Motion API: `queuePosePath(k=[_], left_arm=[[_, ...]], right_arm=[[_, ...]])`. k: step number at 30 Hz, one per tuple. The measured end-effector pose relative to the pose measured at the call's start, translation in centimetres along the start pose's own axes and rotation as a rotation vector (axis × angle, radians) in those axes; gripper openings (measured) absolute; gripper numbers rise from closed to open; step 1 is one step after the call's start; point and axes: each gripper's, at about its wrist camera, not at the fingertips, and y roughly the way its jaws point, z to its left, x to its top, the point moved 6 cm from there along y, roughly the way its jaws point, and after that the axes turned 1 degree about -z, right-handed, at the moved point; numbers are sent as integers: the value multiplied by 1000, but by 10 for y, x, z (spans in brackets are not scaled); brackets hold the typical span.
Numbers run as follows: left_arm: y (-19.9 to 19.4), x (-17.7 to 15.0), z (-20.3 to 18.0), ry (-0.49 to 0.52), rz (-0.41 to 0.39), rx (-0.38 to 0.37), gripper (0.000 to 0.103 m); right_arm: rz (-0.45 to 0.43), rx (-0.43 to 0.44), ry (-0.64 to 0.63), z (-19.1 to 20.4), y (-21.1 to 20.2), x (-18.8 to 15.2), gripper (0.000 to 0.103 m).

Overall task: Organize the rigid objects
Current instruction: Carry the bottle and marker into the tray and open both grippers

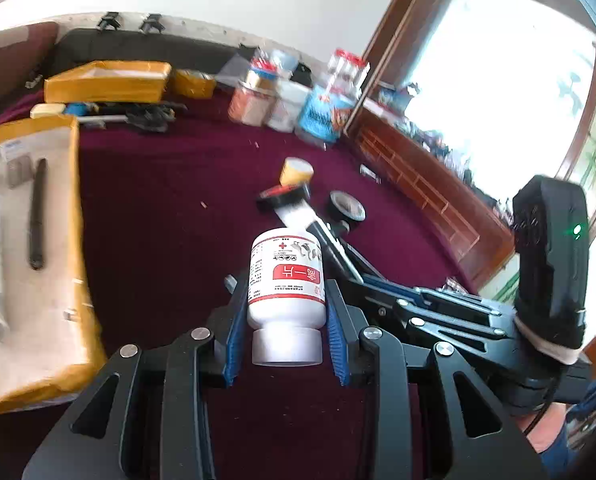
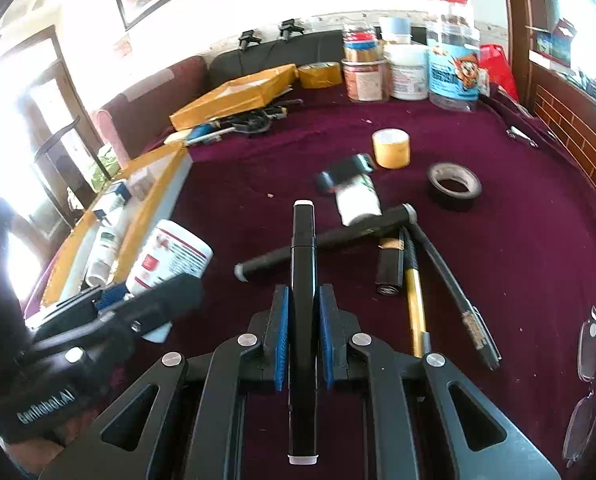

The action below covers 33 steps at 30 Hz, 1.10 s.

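My left gripper (image 1: 286, 300) is shut on a white medicine bottle (image 1: 286, 276) with a red label, its cap end toward the camera, held above the maroon cloth. The right wrist view shows that bottle (image 2: 170, 256) at the left, beside an open yellow-taped cardboard box (image 2: 154, 204). My right gripper (image 2: 302, 296) is shut on a black marker (image 2: 302, 256) with white ends, which points forward along the fingers. The box (image 1: 76, 184) holds a black pen and several white bottles. The right gripper (image 1: 377, 284) reaches in just right of the left one.
On the cloth ahead lie a yellow tape roll (image 2: 390, 148), a black tape roll (image 2: 453, 186), a white bottle (image 2: 357, 200), a black baton (image 2: 325, 240), a yellow-handled tool (image 2: 415, 304) and glasses (image 2: 589, 380). Jars (image 2: 405, 68) line the back. A wooden frame (image 2: 577, 132) borders the right.
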Motion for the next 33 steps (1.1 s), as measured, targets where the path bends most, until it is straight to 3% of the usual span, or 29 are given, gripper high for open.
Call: queuePosePath(k=[9,22,27,33], left_arm=[[-57,23,41,-54,-134,49,33],[-120,35,147,-216,-273,229,33],[-127,27,182,-280,-268,290,33],[-113,14,200,-304,-196,337,33]], right_arm=[[-4,79,-40,46,-2,11,13],[27,245,-166,154,22,47,13],[58,269,-215,197,53,53,13],[145,252,-207,214,103,42,13]])
